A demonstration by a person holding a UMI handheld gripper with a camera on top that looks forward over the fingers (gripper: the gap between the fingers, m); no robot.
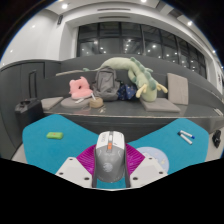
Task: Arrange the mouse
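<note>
Mouse (pixel 110 157) sits clamped between gripper (pixel 110 168) fingers, near edge of teal mat (pixel 50 150). Judged light, rigid, smooth-shelled, likely slippery; grip across its narrow flanks, as now, appears soundest

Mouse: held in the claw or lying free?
Held: the claw is shut on the mouse, both pink pads against its sides.

Grey mouse (pixel 110 158), teal mat (pixel 60 145)
</note>
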